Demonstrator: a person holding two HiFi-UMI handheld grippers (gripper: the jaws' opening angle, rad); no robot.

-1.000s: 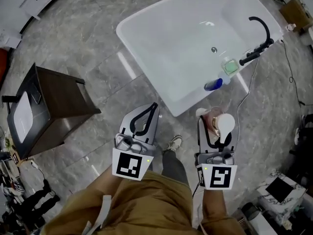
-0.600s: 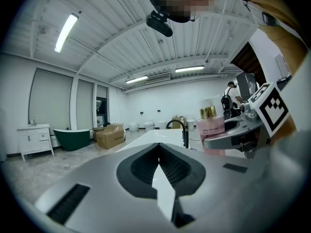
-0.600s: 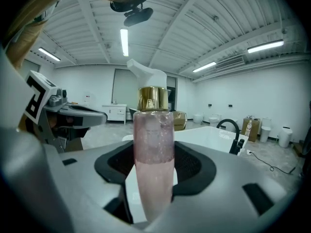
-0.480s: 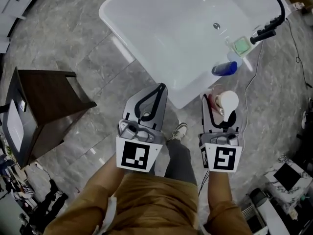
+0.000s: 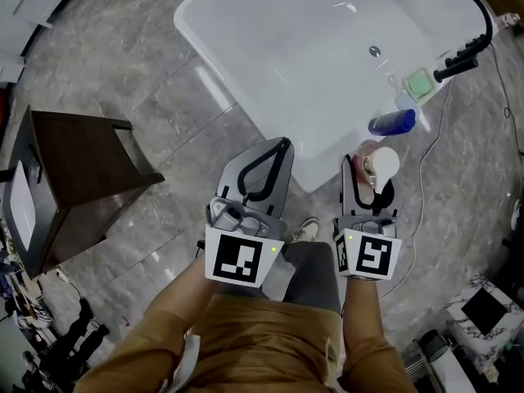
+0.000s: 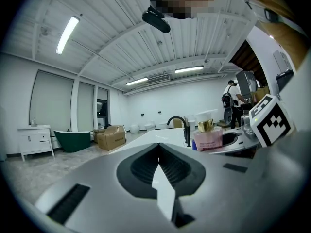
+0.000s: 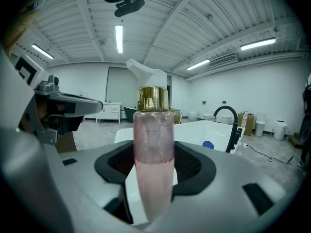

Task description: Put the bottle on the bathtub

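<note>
A pink pump bottle with a gold collar and white pump head stands upright between the jaws of my right gripper, which is shut on it. From the head view the same bottle shows in the right gripper, just short of the white bathtub rim. My left gripper is shut with nothing in it, beside the right one and over the tub's near edge. In the left gripper view its jaws meet, and the pink bottle appears to the right.
A blue bottle lies on the tub's right rim beside a green soap block and a black faucet. A dark wooden side table stands to the left. A cable runs over the grey marble floor on the right.
I have moved closer to the bathtub; both grippers have moved forward, and the left one now reaches over the tub's near edge. The right gripper still holds the pink bottle.
</note>
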